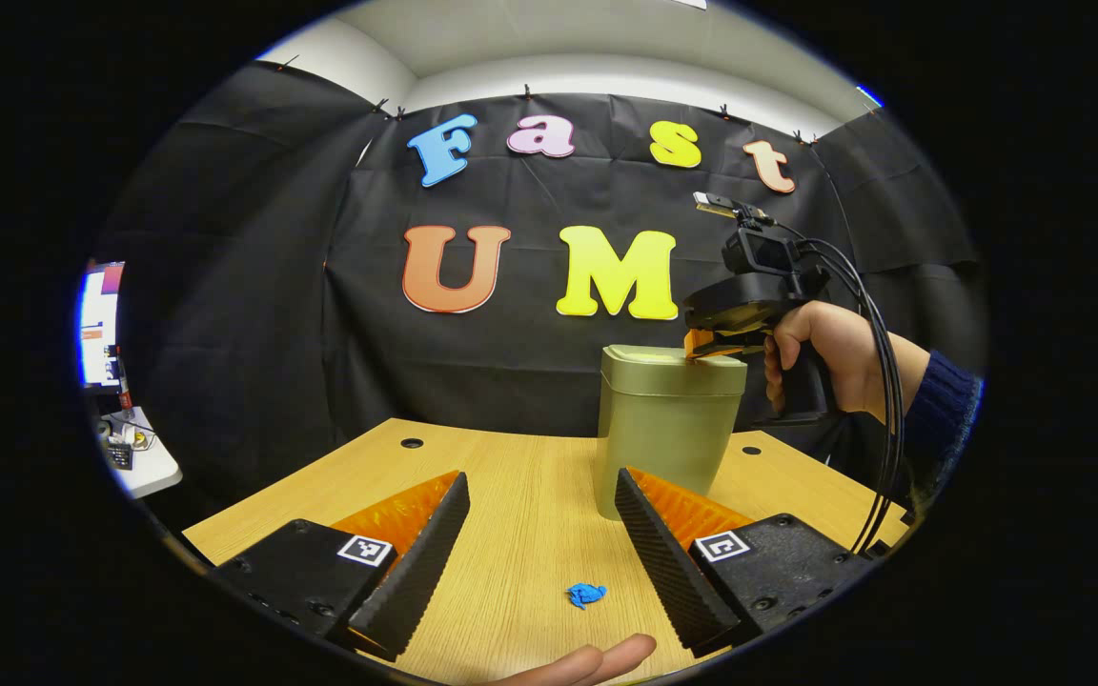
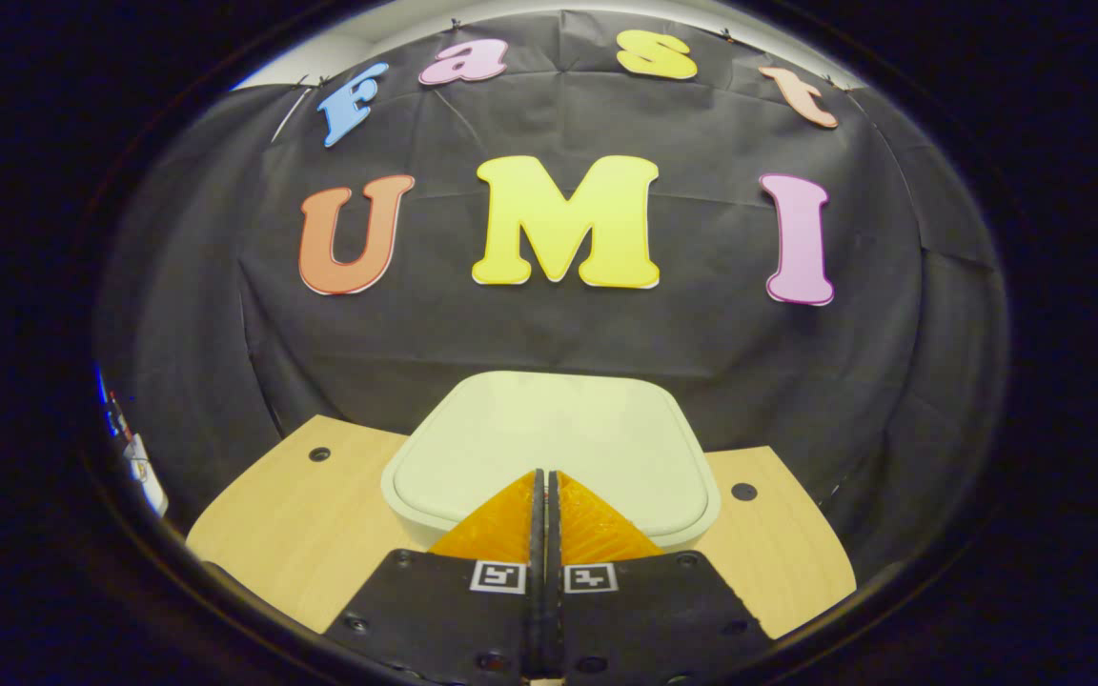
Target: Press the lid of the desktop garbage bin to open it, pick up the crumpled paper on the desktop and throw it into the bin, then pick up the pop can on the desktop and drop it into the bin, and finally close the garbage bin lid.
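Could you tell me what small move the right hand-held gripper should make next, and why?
Probably press straight down. The right hand-held gripper, fingers together, sits over the near edge of the lid, and the bin looks closed, with the blue paper on the table.

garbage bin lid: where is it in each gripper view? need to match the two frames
Left gripper view: the garbage bin lid caps the bin right of centre, with the right gripper at its right edge.
Right gripper view: the lid lies low and centre, a pale rounded square just beyond the closed fingers of the right gripper.
Shared landmark: the wooden desktop with round holes near its far edge.
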Demonstrator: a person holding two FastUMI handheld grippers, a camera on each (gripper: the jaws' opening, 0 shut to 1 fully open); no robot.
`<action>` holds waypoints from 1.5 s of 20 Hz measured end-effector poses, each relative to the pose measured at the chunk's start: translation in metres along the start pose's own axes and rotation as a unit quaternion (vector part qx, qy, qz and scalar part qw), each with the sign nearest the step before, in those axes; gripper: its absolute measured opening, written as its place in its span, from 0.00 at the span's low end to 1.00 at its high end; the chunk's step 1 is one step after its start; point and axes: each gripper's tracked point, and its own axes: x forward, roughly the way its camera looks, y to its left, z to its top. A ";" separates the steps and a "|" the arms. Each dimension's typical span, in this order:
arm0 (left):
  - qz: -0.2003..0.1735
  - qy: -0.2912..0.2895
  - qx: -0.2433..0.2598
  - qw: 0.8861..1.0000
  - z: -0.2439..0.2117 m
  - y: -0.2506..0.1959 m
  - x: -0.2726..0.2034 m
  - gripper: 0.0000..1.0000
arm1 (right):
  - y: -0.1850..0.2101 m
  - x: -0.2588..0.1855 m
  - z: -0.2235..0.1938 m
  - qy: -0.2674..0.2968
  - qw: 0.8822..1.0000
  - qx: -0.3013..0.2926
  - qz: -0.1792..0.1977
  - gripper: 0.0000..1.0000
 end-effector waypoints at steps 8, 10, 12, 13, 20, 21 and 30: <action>0.001 0.013 0.008 1.000 -0.009 -0.002 0.005 0.99 | -0.017 -0.037 0.034 -0.061 0.998 0.004 0.005 0.00; 0.005 0.016 0.011 1.000 -0.012 0.001 0.007 0.99 | -0.015 -0.057 0.046 -0.086 0.996 0.002 0.007 0.00; 0.008 0.017 0.012 1.000 -0.013 0.003 0.009 0.99 | -0.011 -0.077 0.050 -0.099 0.995 -0.005 0.011 0.00; 0.010 0.017 0.011 1.000 -0.013 0.004 0.011 0.99 | -0.006 -0.085 0.050 -0.101 0.995 -0.009 0.018 0.00; 0.015 0.027 0.006 0.999 -0.019 0.008 0.018 0.99 | -0.011 -0.127 0.034 -0.104 0.994 0.005 0.023 0.00; 0.015 0.026 0.009 1.000 -0.019 0.008 0.020 0.99 | -0.017 -0.134 0.034 -0.114 0.993 0.006 0.014 0.00; 0.024 0.039 0.008 0.999 -0.028 0.017 0.028 0.99 | -0.028 -0.178 0.001 -0.163 0.987 -0.007 -0.002 0.66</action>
